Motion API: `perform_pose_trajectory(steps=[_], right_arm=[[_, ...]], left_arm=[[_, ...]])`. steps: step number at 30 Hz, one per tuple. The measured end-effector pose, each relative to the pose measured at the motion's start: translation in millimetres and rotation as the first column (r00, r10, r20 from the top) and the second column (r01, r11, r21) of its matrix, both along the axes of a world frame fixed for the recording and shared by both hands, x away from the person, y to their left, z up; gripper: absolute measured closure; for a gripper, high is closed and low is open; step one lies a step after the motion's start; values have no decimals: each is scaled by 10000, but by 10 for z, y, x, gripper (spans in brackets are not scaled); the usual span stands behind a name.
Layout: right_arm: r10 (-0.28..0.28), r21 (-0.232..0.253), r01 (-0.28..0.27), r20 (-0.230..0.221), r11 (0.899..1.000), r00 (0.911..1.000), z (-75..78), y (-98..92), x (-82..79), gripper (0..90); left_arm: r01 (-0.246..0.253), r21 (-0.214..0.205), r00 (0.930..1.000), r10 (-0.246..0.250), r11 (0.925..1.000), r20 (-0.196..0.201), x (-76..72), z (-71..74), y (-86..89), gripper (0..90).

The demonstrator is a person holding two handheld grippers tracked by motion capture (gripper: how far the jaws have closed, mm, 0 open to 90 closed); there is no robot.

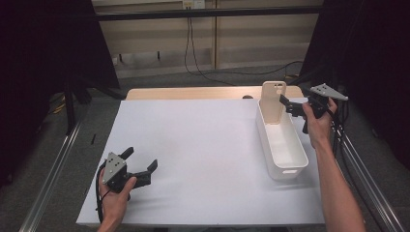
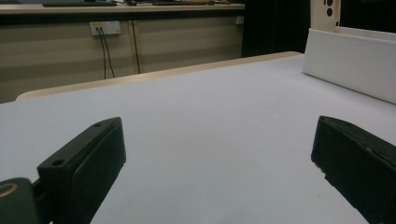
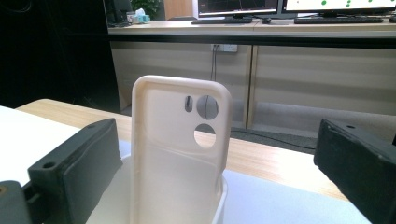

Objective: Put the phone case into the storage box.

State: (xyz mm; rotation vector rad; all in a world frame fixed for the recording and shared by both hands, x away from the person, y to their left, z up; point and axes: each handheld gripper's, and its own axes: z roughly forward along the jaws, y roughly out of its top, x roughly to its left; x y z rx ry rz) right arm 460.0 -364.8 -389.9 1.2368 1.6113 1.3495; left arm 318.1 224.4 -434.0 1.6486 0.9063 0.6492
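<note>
Phone case (image 1: 274,101), cream-coloured, stands upright at the far end of the white bin (image 1: 285,166), upper right of the high view, leaning on the bin's end wall with its camera cut-outs at the top. In the right gripper view the case (image 3: 173,154) rises between the right gripper's jaws, which are spread wide and clear of both its edges.

Right gripper (image 1: 290,105) sits just beside the case, level with its upper half.

Risks, as I judge them: the case stands on a narrow edge, so a nudge from either jaw would likely tip it flat into the bin or over the far wall. A hand dropping low could catch the bin's rim and shove the bin along the worktop.

Room: the bin lies near the right edge of the white worktop (image 1: 203,145), its far end close to the wooden strip at the back. Little slack there. To the left the surface is bare and wide.

Left gripper (image 1: 142,169) rests at lower left, jaws spread, nothing between them, well apart from the bin.
</note>
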Motion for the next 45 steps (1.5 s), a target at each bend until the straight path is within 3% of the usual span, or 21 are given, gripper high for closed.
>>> perform_pose_trajectory(steps=[17, 35, 45], right_arm=[[-45, -296, 51, 214, 9995, 9998, 68, 21, -271, 2], [1, 65, -4, 478, 10000, 9989, 88, -15, -605, 0], [13, -8, -13, 593, 10000, 9982, 65, -24, -801, 0]], left_arm=[[-100, -381, 9999, 102, 9992, 62, -19, 11, 30, 30], [-229, -514, 9996, 238, 9984, 168, -46, 25, 45, 30], [-317, -525, 9992, 329, 9981, 228, -68, 31, 49, 30]])
